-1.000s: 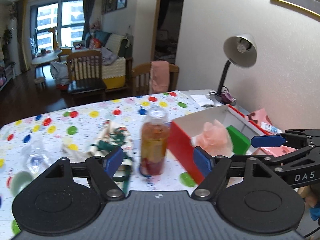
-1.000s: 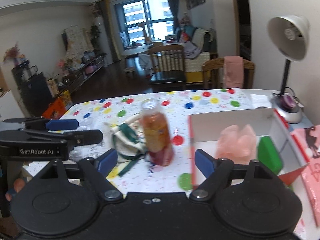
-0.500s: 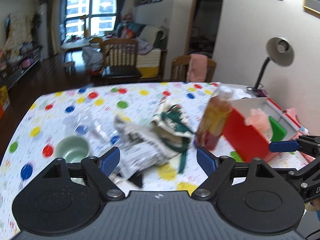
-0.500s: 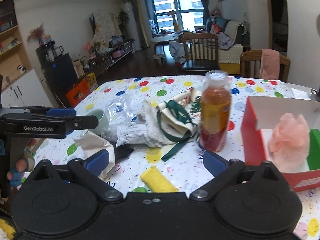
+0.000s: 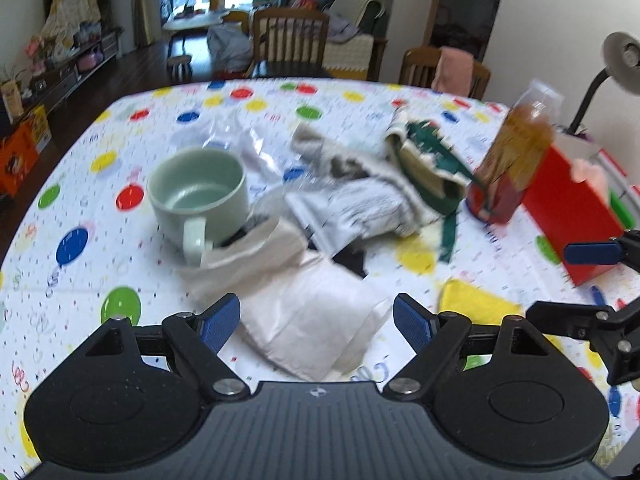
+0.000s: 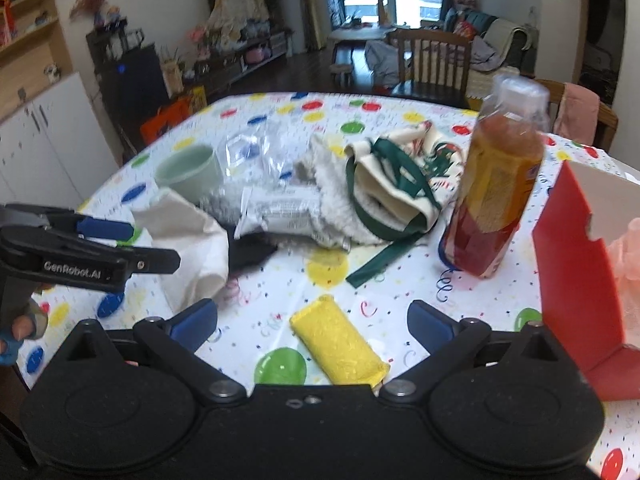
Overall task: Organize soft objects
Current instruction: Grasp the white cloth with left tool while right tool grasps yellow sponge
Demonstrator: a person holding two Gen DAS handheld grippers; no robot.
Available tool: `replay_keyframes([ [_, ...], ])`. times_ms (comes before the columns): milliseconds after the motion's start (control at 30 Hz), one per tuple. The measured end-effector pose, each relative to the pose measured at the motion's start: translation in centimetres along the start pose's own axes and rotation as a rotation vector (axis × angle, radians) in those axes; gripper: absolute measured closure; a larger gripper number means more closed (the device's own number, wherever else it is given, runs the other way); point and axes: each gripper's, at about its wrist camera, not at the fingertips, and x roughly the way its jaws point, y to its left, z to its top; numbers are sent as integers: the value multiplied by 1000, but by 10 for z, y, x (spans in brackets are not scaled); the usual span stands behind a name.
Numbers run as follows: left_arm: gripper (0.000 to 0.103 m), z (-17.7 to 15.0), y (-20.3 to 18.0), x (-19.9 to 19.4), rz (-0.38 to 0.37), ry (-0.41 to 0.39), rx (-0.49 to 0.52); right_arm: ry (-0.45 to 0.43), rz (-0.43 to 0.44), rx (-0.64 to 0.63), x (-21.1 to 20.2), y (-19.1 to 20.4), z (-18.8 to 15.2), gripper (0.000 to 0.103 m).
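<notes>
Currently both grippers empty, fingers spread: left gripper [image 5: 316,322] over white cloth [image 5: 312,320] near counter [image 5: 80,264] front edge, right gripper [image 6: 312,320] over yellow sponge [image 6: 338,346] beside red box [image 6: 572,280].

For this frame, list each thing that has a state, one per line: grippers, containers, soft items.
left gripper: open, empty, over the white cloth
right gripper: open, empty, over the yellow sponge
white cloth: crumpled on the table
yellow sponge: lying flat
green mug: upright, looks empty
bottle: upright, capped
red box: open, pink soft item inside
green-strapped bag: slumped on the table
</notes>
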Motion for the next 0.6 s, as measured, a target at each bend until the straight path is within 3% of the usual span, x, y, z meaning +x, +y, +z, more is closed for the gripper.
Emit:
replay_keyframes([
  [167, 19, -6, 2, 18, 7, 22, -19, 51, 8, -48, 20, 2, -4, 3],
  [400, 19, -15, -12, 36, 19, 42, 40, 106, 6, -101, 44, 6, -7, 5],
  [600, 19, -18, -14, 54, 60, 55, 62, 151, 1, -102, 63, 3, -8, 14],
])
